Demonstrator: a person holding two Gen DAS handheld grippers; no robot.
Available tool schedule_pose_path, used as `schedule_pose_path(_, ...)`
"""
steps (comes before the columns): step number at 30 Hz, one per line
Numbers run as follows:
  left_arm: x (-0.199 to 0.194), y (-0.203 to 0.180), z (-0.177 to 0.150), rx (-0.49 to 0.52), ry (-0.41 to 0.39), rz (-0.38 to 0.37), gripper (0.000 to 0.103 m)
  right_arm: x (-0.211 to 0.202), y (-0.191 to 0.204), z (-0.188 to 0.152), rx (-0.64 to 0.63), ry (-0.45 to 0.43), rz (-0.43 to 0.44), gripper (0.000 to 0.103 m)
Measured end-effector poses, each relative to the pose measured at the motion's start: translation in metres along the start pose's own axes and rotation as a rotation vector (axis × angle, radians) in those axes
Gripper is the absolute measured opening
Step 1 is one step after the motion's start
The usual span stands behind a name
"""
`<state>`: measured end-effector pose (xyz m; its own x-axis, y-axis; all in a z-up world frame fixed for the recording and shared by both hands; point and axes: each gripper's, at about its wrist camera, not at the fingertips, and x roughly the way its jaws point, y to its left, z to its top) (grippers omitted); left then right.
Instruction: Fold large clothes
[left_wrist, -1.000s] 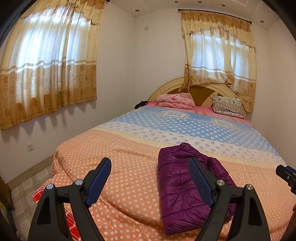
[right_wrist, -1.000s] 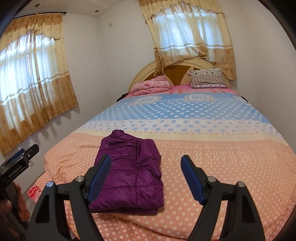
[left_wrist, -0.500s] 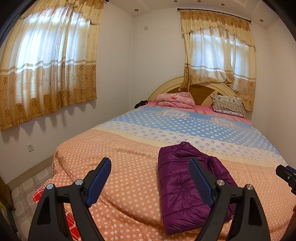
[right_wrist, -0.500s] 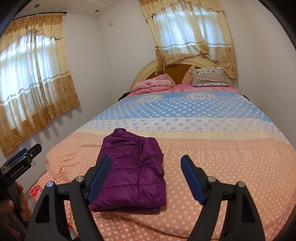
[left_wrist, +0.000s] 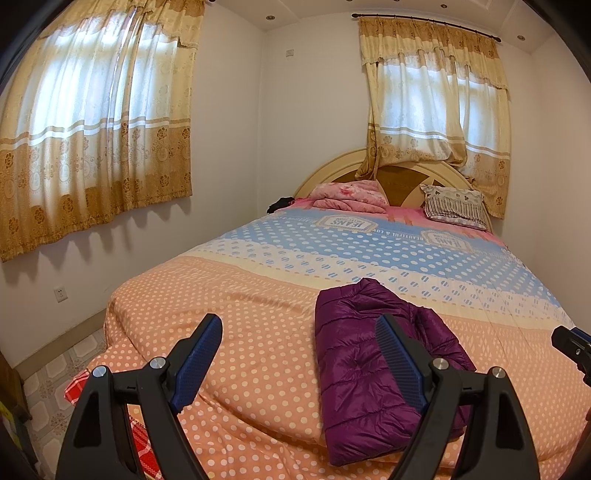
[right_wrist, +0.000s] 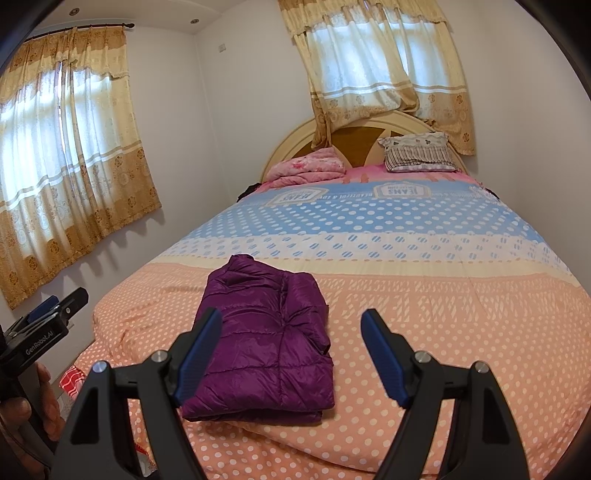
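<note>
While hovering at the foot of the bed (right_wrist: 424, 295), noted both tools idle and clear of any cloth. Left gripper (left_wrist: 299, 354): jaws spread wide, nothing between the blue pads (left_wrist: 199, 354), aimed at bare polka-dot quilt to the left of the garment. Right gripper (right_wrist: 291, 350): likewise wide and empty, held above the near edge of the bedcover. Purple puffer jacket (right_wrist: 266, 339) found lying on the orange band of the quilt, near the foot edge, already gathered into a compact, roughly rectangular bundle, layers stacked, one corner poking up at the far end. Seen from the left wrist, same jacket (left_wrist: 369, 369) sitting right of centre, partly behind the right-hand finger. Pink bedding (right_wrist: 306, 166) and a striped pillow (right_wrist: 417, 153) up by the headboard, well apart from the work. Judged the folding step essentially done, or paused between folds; cannot tell whether a final fold is intended. If another fold is wanted, would call for lowering both tools to the bundle's near edge, pinching the stacked layers at two corners together, and carrying them over evenly, the slick padded fabric being likely to spring back or slide open. Otherwise, only a withdrawal remaining.
</note>
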<state>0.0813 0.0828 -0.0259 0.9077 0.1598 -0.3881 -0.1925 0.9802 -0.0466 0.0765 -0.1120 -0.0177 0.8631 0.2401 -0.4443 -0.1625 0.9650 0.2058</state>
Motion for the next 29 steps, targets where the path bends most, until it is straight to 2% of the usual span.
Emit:
schedule_pose_path(12,0.006,0.001,-0.001,0.007,0.025,-0.021,0.085,-0.001,0.002,-0.001,0.000,0.003,0.002,0.080)
schedule_pose_path(21,0.013,0.001,-0.006,0.013,0.067,-0.004,0.085,0.000,0.004,-0.003,-0.003,0.005,0.006,0.080)
schedule_pose_path(29,0.012,-0.002,-0.007,0.030,0.043,0.008,0.085,0.001,0.004,-0.004,-0.003,0.006,0.008,0.080)
